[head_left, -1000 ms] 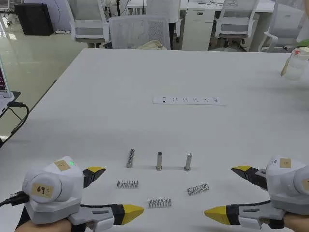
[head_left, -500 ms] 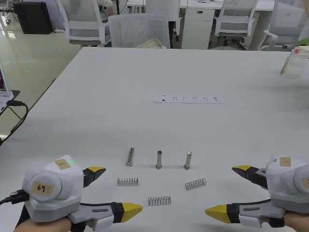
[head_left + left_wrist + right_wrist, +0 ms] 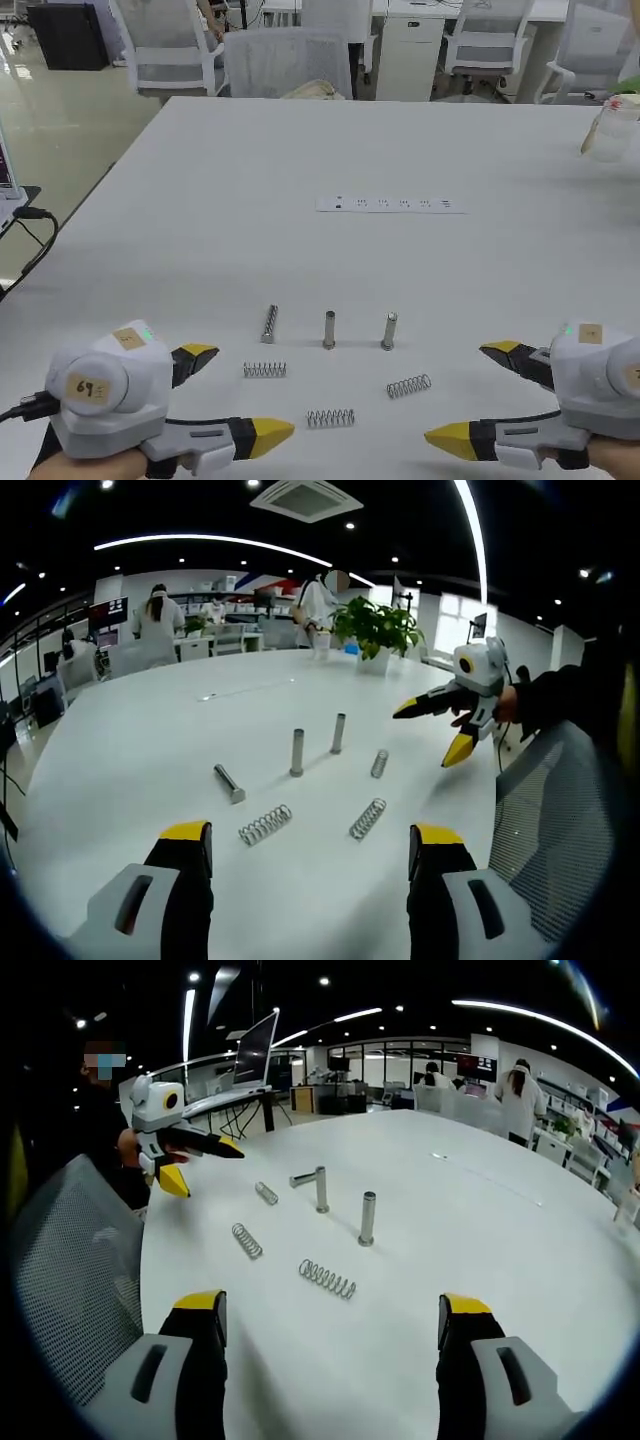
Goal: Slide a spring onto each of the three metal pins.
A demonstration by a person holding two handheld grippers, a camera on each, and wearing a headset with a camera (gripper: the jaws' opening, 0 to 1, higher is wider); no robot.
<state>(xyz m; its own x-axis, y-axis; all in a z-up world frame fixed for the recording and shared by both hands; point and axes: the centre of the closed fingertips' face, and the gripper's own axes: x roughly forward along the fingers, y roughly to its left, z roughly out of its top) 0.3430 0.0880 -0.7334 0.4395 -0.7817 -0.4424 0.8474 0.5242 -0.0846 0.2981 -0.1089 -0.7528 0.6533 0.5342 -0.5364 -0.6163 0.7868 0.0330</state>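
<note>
My left gripper point(image 3: 250, 391) and right gripper point(image 3: 457, 393) hover wide open and empty at the bottom corners, likely poised for the springs point(image 3: 330, 418) between them. The leftmost pin point(image 3: 270, 325) lies toppled.

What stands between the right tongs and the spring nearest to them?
Nothing visible does. The right tongs are open, and only bare table lies between them and that spring. From the spring to the upright pin behind it the table is bare too.

Bright even light from ceiling strips point(image 3: 200, 538), faint shadows; fisheye-bent, perhaps soft edges in gripper views.
</note>
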